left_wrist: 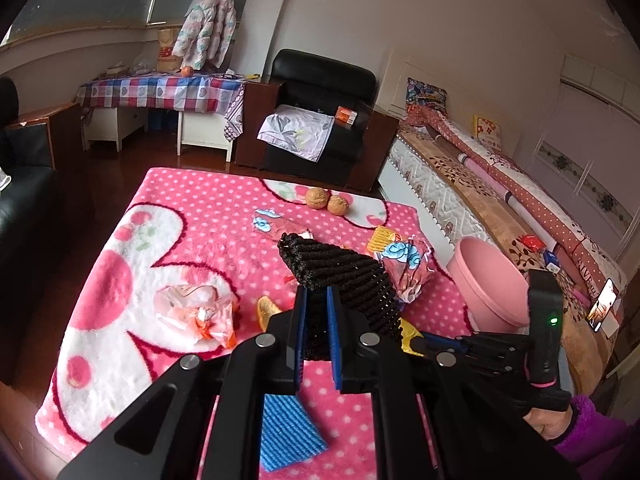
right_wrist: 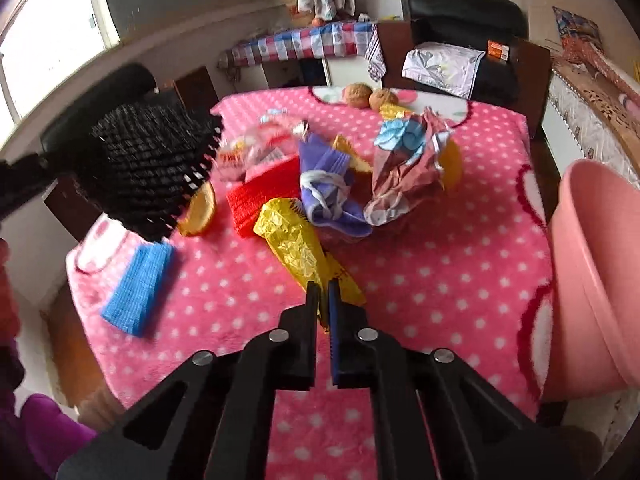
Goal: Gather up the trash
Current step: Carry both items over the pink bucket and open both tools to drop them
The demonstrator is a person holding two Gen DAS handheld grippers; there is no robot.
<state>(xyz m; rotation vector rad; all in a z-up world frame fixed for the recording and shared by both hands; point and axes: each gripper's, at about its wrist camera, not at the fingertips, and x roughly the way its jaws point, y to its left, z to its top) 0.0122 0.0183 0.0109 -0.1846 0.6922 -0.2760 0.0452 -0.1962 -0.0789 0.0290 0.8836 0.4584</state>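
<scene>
In the left wrist view, a black ribbed mesh sleeve point(left_wrist: 344, 280) is clamped between the blue pads of the left gripper point(left_wrist: 316, 300) at the lower centre of the frame and is held above the pink polka-dot blanket point(left_wrist: 192, 208). A clear crumpled wrapper point(left_wrist: 196, 312) lies at centre left, a blue ribbed cloth point(left_wrist: 288, 432) at the bottom centre, and two walnuts point(left_wrist: 326, 200) near the blanket's far edge. A pink bin point(left_wrist: 488, 284) stands at the right of the frame, just beside the blanket.

In the right wrist view, a yellow crinkled wrapper point(right_wrist: 296, 240) is pinched at its near end by the right gripper point(right_wrist: 322, 300), the jaws almost closed on it. The wrapper is stretched toward the frame's centre, where a purple cloth bundle point(right_wrist: 328, 184), a red ribbed piece point(right_wrist: 260, 196) and a crumpled patterned bag point(right_wrist: 404, 172) are heaped.
</scene>
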